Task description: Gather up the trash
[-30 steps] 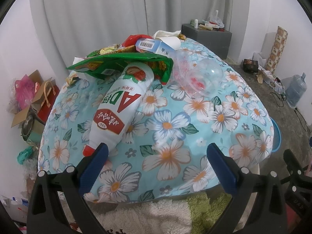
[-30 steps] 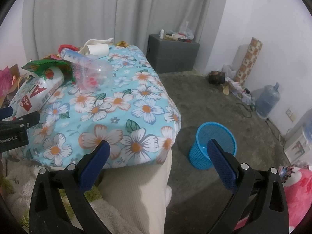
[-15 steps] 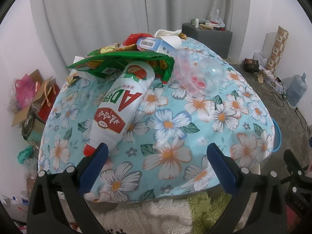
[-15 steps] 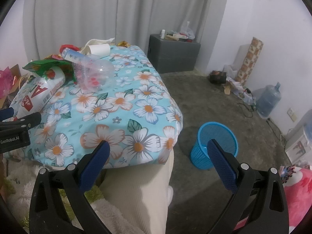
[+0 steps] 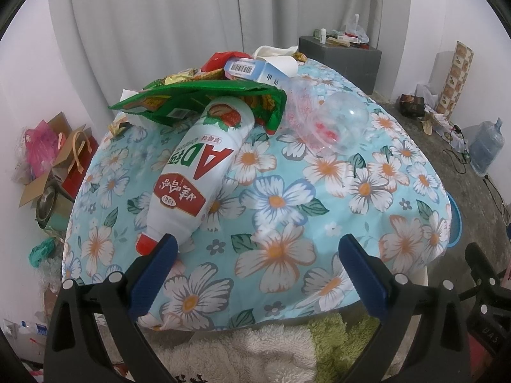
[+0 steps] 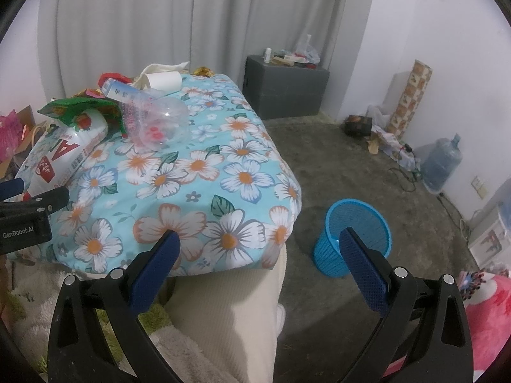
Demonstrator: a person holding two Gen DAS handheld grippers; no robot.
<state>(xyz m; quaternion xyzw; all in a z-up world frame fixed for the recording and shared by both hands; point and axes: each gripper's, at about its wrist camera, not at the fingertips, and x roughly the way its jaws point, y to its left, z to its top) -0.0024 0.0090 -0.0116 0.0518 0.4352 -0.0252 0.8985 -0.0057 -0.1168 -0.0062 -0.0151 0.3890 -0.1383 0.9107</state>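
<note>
L gripper [image 5: 257, 252] wide, milk bottle [image 5: 198, 172] cap visible; R gripper [image 6: 258, 245] wide, shows blue bin [image 6: 354, 239].

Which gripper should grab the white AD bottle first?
Left. The left gripper is open with the white bottle by its left finger. The right gripper faces the table edge and the blue bin.

White AD bottle [image 5: 199, 172] lying on its side, red cap toward the near table edge; green wrapper [image 5: 194, 97] overlaps its base; clear crumpled bottle [image 5: 332, 124] beside; blue bin [image 6: 357, 236] on floor
</note>
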